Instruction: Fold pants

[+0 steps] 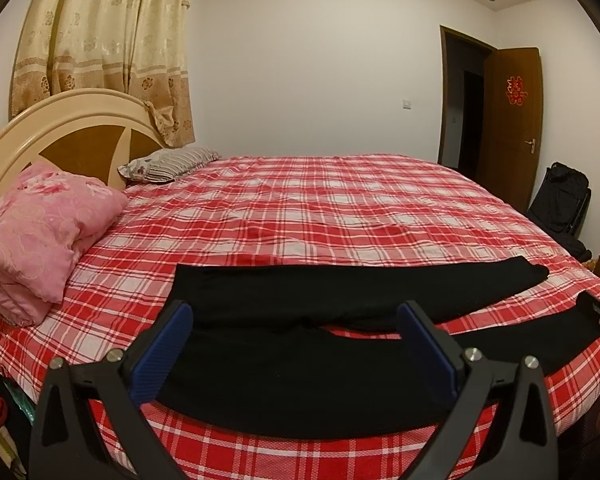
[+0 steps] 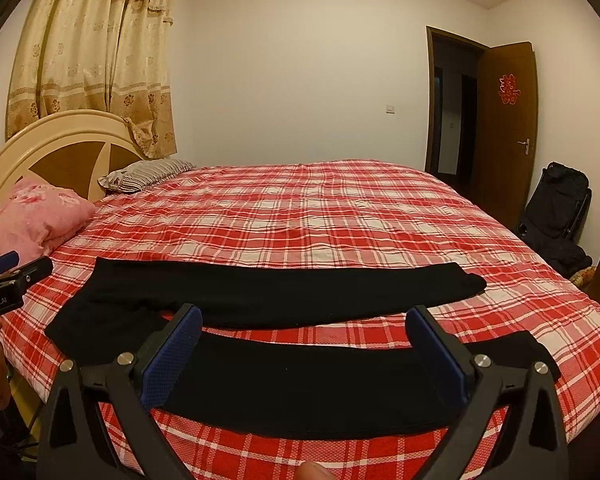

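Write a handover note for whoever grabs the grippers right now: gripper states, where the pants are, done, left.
Left gripper: open, empty, hovering above the waist end of the near leg.
Right gripper: open, empty, above the near leg toward its cuff.
Black pants: spread flat on the plaid bed by its near edge, legs apart in a V, waist toward the pink quilt, cuffs toward the door side.
Done: laid out only, no fold visible.
Left: bring one leg onto the other, then fold lengthwise.
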Motion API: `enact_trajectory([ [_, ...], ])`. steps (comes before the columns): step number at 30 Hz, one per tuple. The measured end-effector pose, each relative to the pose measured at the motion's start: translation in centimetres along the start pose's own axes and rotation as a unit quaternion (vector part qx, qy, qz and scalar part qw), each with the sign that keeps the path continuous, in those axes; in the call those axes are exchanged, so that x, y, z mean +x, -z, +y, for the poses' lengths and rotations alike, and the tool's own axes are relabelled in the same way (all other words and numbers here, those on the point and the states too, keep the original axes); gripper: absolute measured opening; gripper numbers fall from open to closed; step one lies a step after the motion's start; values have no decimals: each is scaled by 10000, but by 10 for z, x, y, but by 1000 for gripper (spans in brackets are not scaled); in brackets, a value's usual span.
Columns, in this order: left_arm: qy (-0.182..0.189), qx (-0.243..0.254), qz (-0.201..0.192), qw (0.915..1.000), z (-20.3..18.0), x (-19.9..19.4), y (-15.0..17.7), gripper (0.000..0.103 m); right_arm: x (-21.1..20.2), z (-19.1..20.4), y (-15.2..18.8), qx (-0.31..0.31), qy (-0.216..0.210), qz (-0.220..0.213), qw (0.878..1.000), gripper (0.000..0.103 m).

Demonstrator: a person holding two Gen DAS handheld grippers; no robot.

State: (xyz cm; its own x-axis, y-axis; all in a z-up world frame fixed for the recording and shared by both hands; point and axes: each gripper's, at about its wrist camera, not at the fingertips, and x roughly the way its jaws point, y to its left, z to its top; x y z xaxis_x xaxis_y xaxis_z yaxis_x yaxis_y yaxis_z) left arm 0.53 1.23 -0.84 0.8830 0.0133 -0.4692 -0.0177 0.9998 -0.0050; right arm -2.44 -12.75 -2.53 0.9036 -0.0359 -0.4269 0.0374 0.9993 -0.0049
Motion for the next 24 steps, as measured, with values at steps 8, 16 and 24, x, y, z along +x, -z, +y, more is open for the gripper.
enact_trajectory([
  [8, -17, 4, -36, 10000, 0, 0, 0, 103, 0, 0, 0, -20, -6, 13, 10000, 102],
  [16, -30, 13, -29, 10000, 1, 0, 2, 103, 1, 3, 0, -68, -12, 20, 10000, 102],
  [24, -31, 22, -25, 10000, 2, 0, 2, 103, 2, 3, 0, -72, -7, 35, 10000, 102],
])
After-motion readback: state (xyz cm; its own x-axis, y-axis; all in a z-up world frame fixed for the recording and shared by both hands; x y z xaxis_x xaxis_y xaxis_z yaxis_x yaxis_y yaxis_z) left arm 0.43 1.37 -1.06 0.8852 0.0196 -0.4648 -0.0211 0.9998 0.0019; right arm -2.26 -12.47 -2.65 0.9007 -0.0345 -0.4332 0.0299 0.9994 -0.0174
